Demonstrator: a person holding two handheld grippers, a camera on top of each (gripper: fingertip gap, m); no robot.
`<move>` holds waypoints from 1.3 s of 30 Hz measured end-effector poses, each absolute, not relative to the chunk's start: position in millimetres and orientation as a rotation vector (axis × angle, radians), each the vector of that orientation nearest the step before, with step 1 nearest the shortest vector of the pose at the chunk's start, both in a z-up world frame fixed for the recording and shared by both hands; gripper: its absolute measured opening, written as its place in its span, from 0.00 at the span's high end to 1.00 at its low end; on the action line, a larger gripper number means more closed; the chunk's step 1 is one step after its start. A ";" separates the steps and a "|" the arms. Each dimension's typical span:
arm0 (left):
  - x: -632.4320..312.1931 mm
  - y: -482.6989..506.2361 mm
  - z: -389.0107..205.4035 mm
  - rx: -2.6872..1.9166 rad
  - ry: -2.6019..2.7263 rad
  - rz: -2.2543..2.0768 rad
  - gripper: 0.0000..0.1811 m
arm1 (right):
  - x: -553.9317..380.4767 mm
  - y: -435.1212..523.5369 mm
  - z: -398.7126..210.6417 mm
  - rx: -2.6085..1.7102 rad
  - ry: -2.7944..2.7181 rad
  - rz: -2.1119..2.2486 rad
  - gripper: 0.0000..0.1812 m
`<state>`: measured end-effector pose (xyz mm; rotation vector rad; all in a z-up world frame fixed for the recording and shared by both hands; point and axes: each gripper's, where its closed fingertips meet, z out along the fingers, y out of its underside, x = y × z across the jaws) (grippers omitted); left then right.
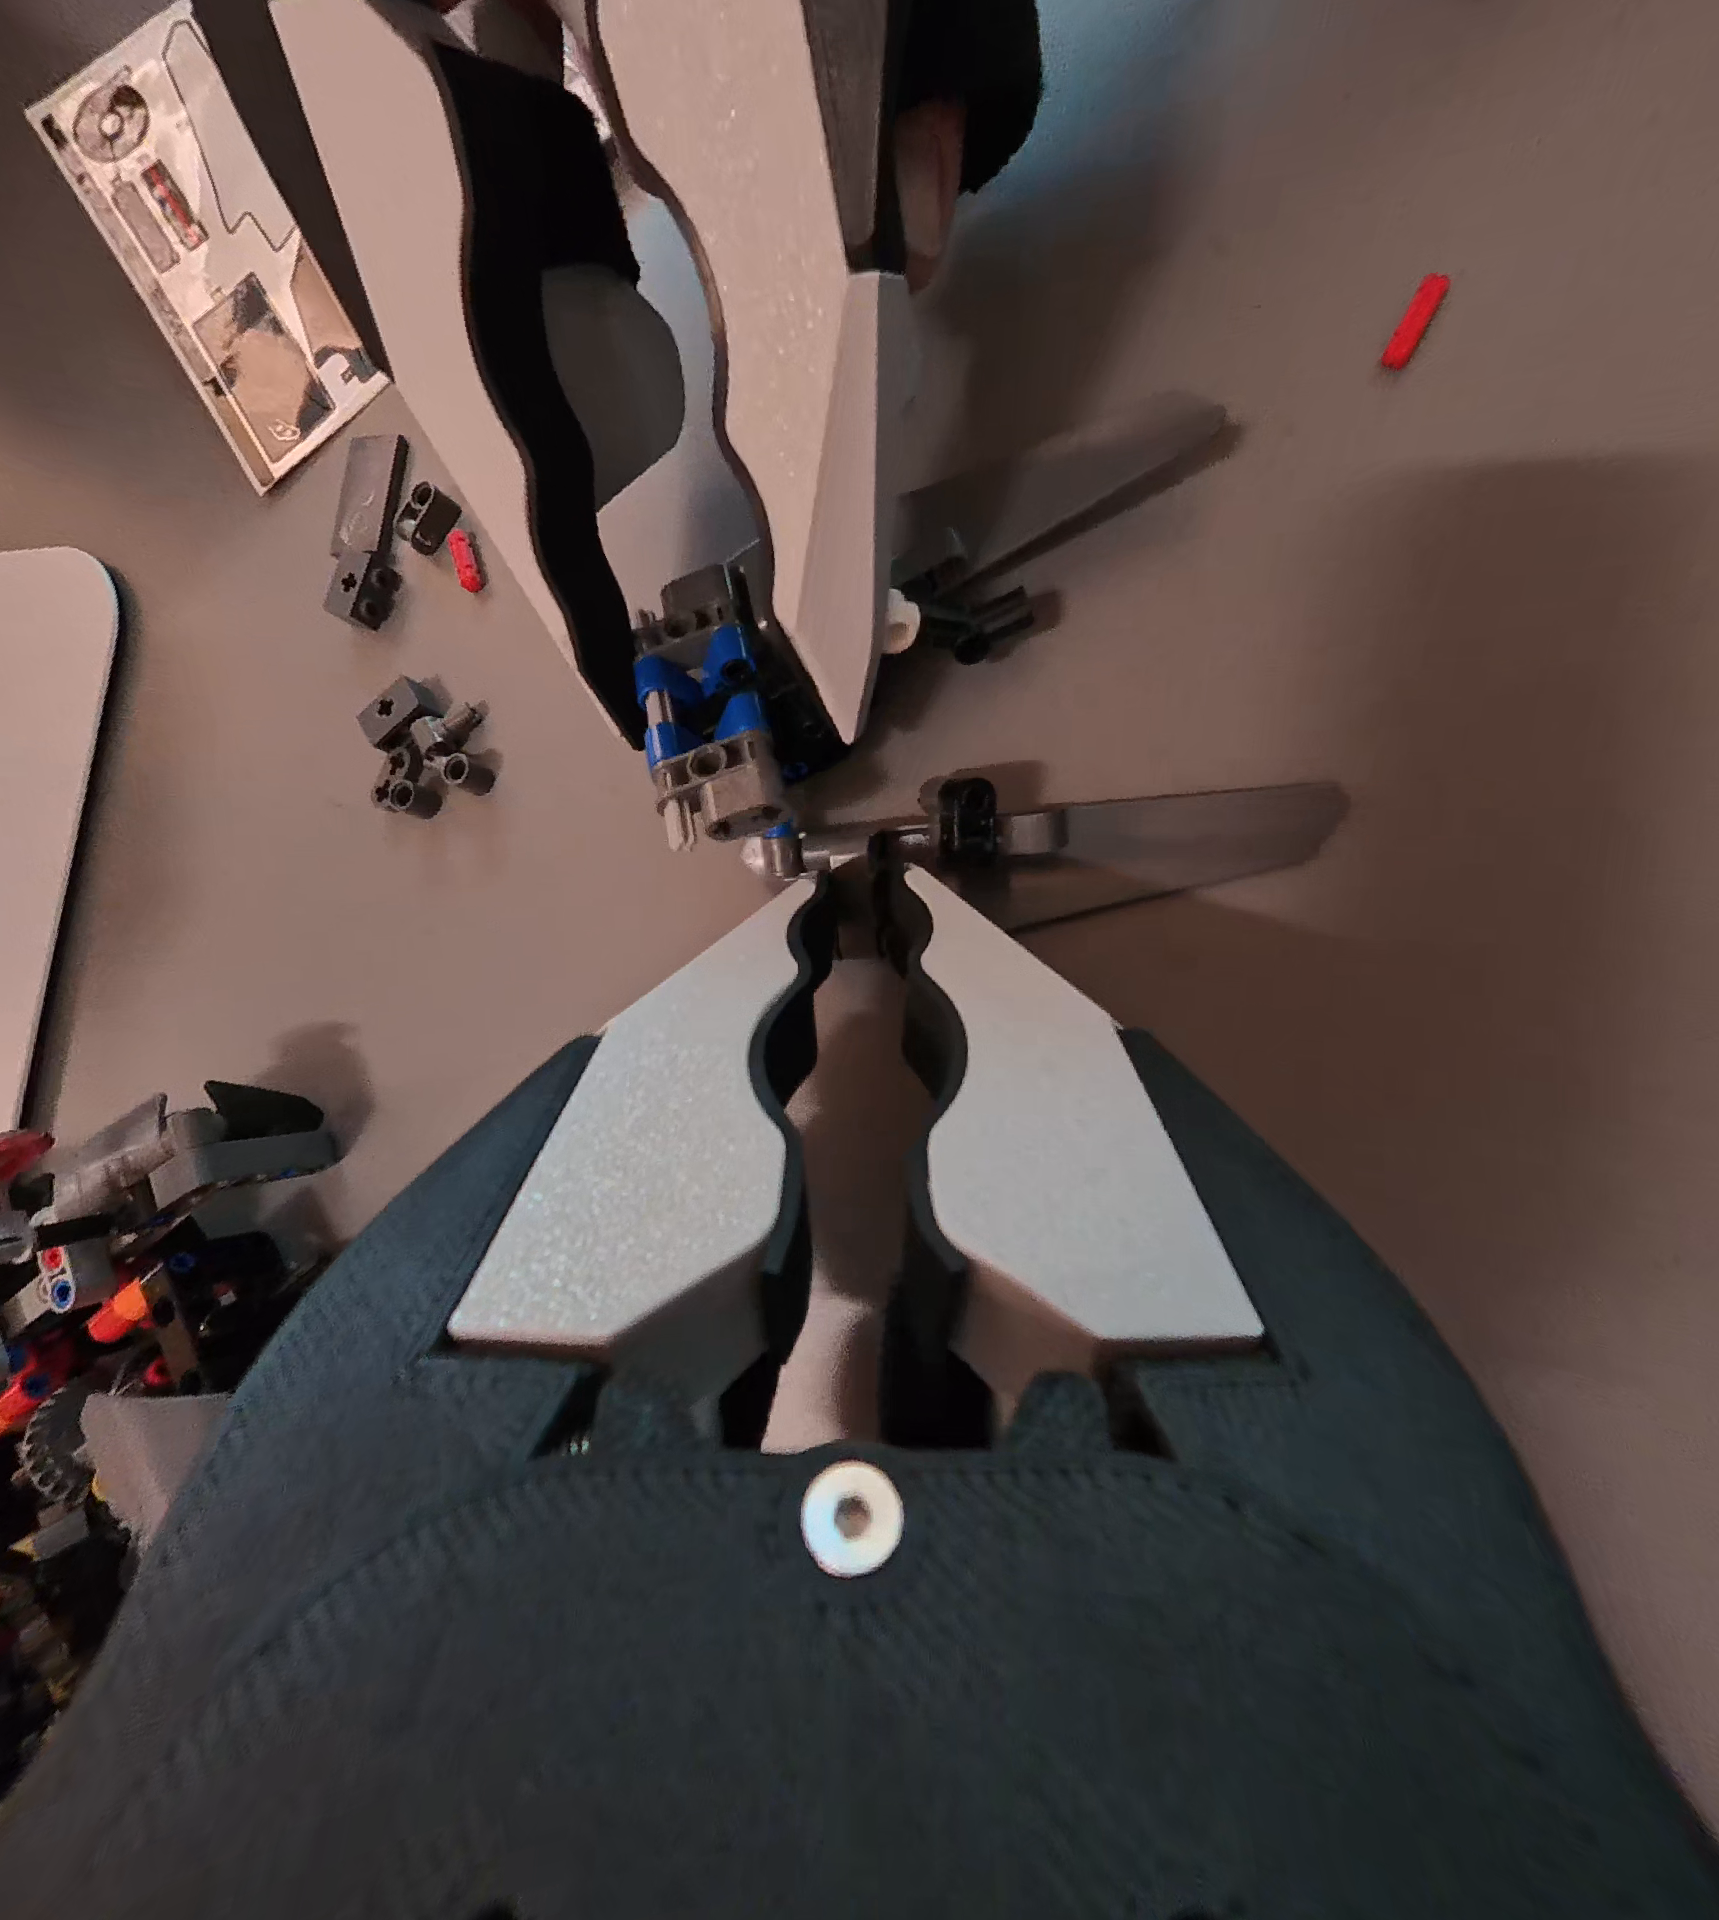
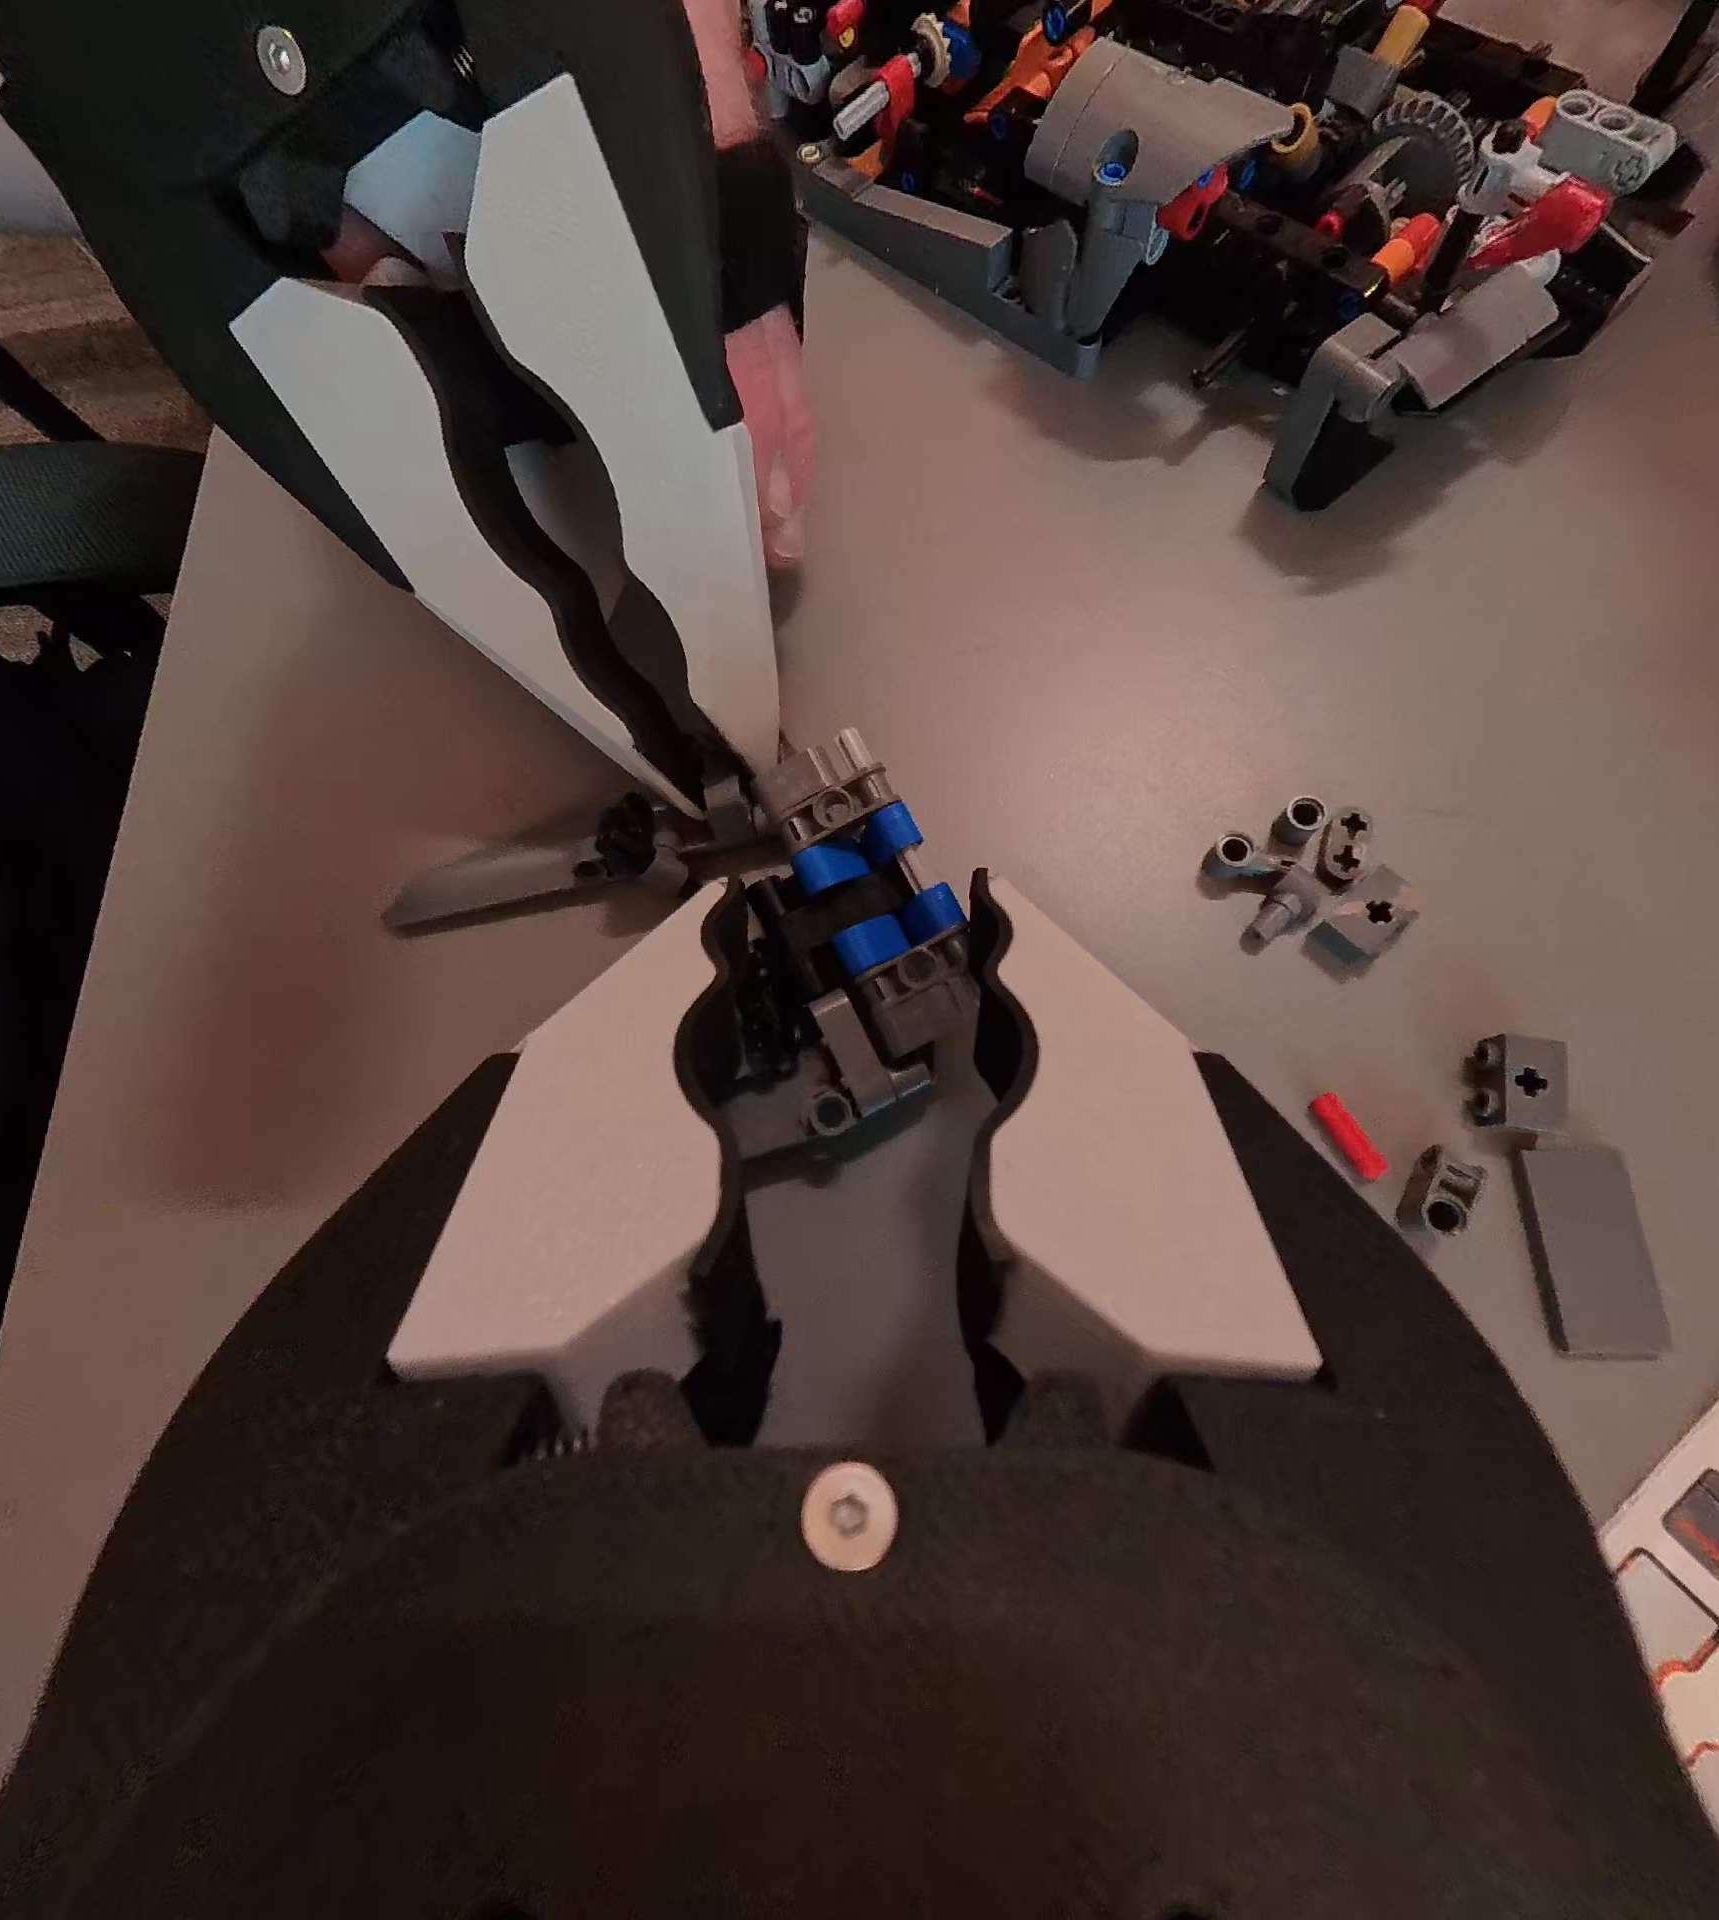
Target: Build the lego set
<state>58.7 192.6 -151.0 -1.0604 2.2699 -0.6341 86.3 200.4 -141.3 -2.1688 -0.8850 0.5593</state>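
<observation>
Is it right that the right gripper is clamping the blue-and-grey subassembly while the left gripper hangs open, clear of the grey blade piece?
Not quite. The right gripper does clamp the blue-and-grey subassembly, but the left gripper is not open: the left wrist view shows its fingertips pinched on the stem of the grey blade piece.

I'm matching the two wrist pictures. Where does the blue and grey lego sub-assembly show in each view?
Left wrist view: blue and grey sub-assembly just above centre, at the far hand-held gripper's tips.
Right wrist view: centre, between this view's own fingers.
Shared landmark: long grey blade piece beside it.
</observation>
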 end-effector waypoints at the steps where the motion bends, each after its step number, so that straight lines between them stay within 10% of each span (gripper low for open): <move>1: 58.1 192.8 -150.7 -1.067 2.273 -0.632 0.97 | 85.9 200.5 -141.2 -2.170 -0.885 0.555 0.78; 39: 59.2 194.3 -153.7 -1.061 2.321 -0.557 0.96 | 85.5 202.2 -148.0 -2.179 -0.896 0.535 0.80</move>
